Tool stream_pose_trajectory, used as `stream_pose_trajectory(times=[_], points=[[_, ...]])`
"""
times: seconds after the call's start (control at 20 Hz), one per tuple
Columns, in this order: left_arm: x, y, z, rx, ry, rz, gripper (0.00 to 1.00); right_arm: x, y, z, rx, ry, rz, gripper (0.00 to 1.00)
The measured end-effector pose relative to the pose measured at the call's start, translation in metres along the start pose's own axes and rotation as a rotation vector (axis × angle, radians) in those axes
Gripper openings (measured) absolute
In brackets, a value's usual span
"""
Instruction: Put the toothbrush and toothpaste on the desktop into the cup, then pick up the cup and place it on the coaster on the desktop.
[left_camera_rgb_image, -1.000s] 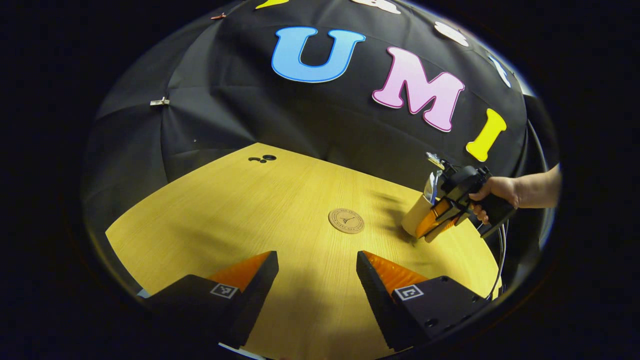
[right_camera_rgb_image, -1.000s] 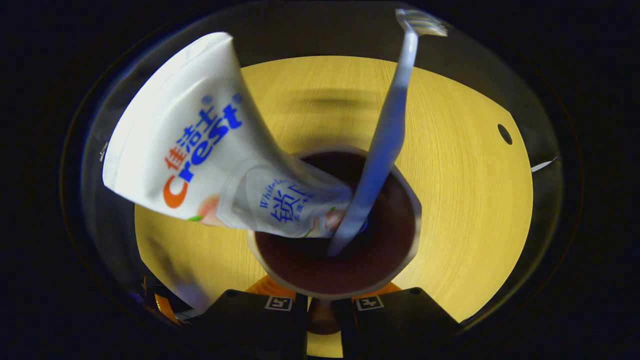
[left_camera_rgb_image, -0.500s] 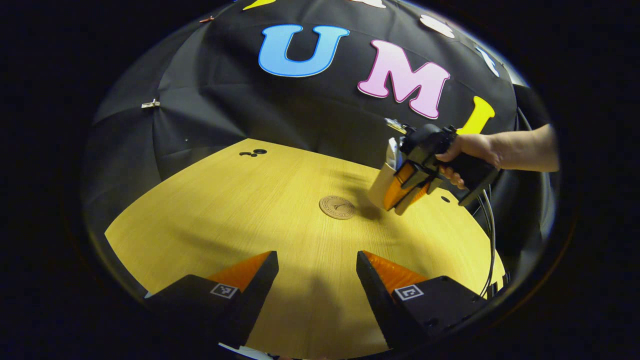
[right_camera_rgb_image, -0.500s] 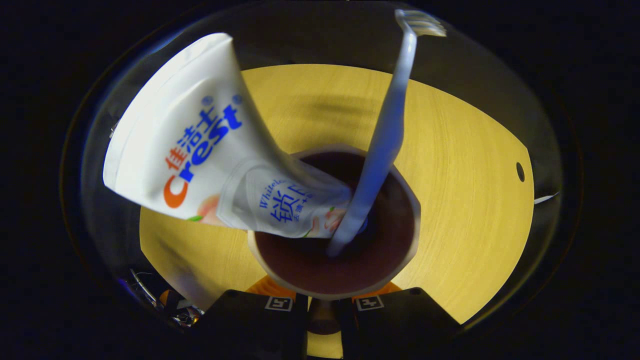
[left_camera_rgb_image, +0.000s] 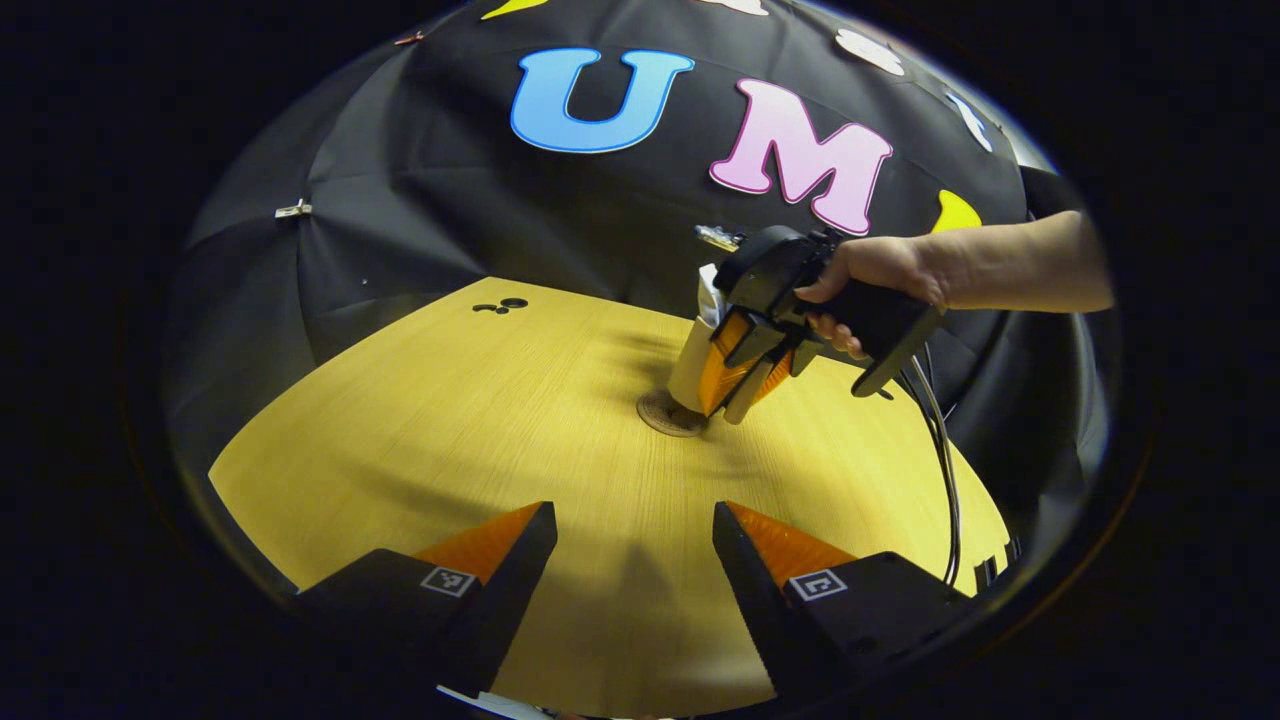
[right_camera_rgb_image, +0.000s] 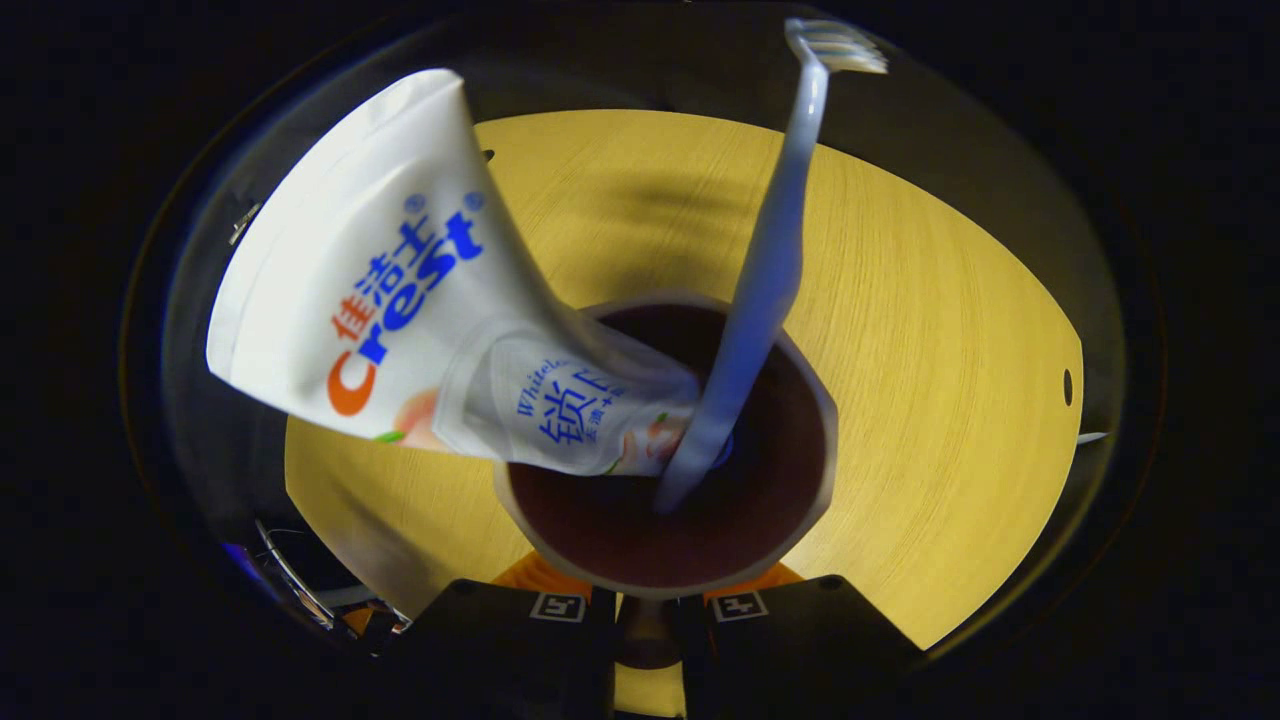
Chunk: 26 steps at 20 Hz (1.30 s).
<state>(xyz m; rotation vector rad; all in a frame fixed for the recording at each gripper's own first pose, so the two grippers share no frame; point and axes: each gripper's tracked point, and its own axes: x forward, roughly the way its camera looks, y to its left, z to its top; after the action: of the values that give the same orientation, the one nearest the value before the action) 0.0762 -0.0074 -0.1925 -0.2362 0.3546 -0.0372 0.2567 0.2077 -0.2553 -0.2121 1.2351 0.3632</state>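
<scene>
Right tool (left_camera_rgb_image: 738, 372) grips cup (left_camera_rgb_image: 692, 368) over coaster (left_camera_rgb_image: 662, 417).

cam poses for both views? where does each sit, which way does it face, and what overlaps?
Left gripper view: rides the left tool, low over the desktop, facing the booth wall; own open fingers at bottom.
Right gripper view: rides the right tool, looking down into the cup at toothpaste and toothbrush.
Shared: cup, right tool, desktop.

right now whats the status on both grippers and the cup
Right gripper shut on cup, toothpaste and toothbrush inside. Cup over coaster, contact unclear. Left gripper open, holding nothing. Nothing in the way.
</scene>
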Motion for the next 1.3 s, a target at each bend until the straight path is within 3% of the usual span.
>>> stream_pose_trajectory(times=[0.45, 0.5, 0.65, 0.7, 0.75, 0.85, 0.95, 1.05, 1.1, 1.15, 1.2, 1.3], points=[[-0.004, 0.004, 0.005, -0.020, 0.002, -0.002, 0.98, 0.018, 0.017, -0.007, -0.057, 0.057, -0.028, 0.30], [-0.006, 0.005, 0.004, -0.017, 0.005, 0.002, 0.98, 0.018, 0.017, -0.005, -0.058, 0.049, -0.036, 0.24], [-0.012, 0.008, 0.004, -0.020, 0.010, 0.016, 0.98, 0.020, 0.023, -0.006, -0.053, 0.062, -0.025, 0.32], [-0.015, 0.009, 0.006, -0.023, 0.010, 0.020, 0.98, 0.016, 0.025, -0.005, -0.045, 0.063, -0.013, 0.27], [-0.018, 0.012, 0.005, -0.027, 0.011, 0.026, 0.98, 0.013, 0.025, -0.004, -0.038, 0.055, -0.011, 0.36], [-0.023, 0.014, 0.007, -0.036, 0.015, 0.035, 0.98, 0.001, 0.026, -0.005, -0.022, 0.035, 0.011, 0.39], [-0.031, 0.016, 0.009, -0.039, 0.017, 0.039, 0.98, -0.013, 0.027, 0.000, -0.011, 0.003, 0.021, 0.70], [-0.040, 0.018, 0.014, -0.034, 0.016, 0.046, 0.98, -0.032, 0.024, 0.002, 0.005, -0.039, 0.028, 0.88], [-0.044, 0.019, 0.017, -0.031, 0.014, 0.048, 0.98, -0.046, 0.023, 0.002, 0.018, -0.063, 0.039, 0.89], [-0.047, 0.019, 0.020, -0.027, 0.011, 0.050, 0.98, -0.063, 0.020, 0.000, 0.029, -0.092, 0.042, 0.98], [-0.052, 0.019, 0.025, -0.024, 0.006, 0.050, 0.98, -0.076, 0.018, 0.001, 0.041, -0.125, 0.048, 1.00], [-0.063, 0.020, 0.034, -0.016, -0.005, 0.055, 0.98, -0.110, 0.018, 0.000, 0.079, -0.213, 0.068, 0.98]])
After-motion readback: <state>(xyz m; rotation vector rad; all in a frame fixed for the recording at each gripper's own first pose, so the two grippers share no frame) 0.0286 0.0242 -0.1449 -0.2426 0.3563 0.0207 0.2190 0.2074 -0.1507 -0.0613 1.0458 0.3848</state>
